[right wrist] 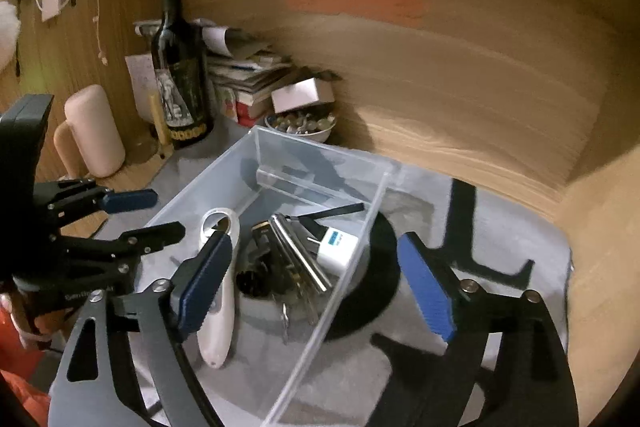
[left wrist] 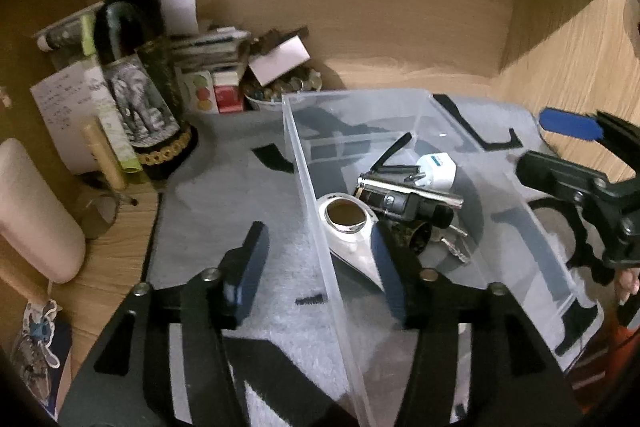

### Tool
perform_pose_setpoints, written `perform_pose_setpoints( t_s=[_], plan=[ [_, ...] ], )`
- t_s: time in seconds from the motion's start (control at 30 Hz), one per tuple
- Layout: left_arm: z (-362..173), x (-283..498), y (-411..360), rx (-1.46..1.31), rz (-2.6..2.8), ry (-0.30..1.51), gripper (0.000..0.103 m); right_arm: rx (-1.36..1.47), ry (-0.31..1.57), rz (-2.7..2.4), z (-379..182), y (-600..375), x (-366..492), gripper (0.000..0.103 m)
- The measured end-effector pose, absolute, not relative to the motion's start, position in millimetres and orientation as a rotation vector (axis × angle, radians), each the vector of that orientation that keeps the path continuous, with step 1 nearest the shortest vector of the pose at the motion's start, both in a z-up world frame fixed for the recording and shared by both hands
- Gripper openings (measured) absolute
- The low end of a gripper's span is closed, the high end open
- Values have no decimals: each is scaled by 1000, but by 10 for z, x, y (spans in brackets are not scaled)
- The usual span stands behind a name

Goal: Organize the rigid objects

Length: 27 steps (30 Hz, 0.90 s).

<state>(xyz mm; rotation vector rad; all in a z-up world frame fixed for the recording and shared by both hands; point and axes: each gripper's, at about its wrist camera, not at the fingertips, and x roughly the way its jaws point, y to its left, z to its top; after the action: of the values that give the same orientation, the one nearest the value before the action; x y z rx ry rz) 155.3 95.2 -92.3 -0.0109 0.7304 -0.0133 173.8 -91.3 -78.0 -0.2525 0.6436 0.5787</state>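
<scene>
Straddling the near wall of the clear plastic bin (left wrist: 500,195), the left gripper (left wrist: 320,275) and right gripper (right wrist: 316,287) both gape empty over its white magnifier (left wrist: 352,227), silver-black stapler (left wrist: 404,199) and white plug adapter (left wrist: 436,167).

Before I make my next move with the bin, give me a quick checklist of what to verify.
1. Left hand-held gripper open and holding nothing: ok.
2. Right hand-held gripper open and holding nothing: ok.
3. Clear bin upright on the grey mat: ok.
4. White handheld device, white plug adapter and silver-black gadget inside the bin: ok.
5. Left hand-held gripper free of the bin wall, which passes between its fingers: cannot tell.
6. Nothing left on the mat: not ok, small black screw beside the bin.
</scene>
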Motion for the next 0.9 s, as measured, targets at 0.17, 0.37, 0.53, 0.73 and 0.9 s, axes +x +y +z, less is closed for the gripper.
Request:
perform_pose_setpoints(
  t_s=[0.17,0.37,0.53,0.73,0.9],
  plan=[
    [-715,1298,875,-27,-9,614,87,-211,596,544,-693,-1094,1529,96],
    [-463,965,718,-30,-13,479,101,-172,508,502,-572,-1283,1209,103],
    [-292,656,543,-8,-24,377,102,-150,436,478,-491,-1428,945,103],
    [-188,380,384,29,-29,282,103,-124,380,471,-427,-1557,731,103],
    [-152,242,288,40,-30,231,103,-110,346,472,-378,-1617,637,103]
  ],
)
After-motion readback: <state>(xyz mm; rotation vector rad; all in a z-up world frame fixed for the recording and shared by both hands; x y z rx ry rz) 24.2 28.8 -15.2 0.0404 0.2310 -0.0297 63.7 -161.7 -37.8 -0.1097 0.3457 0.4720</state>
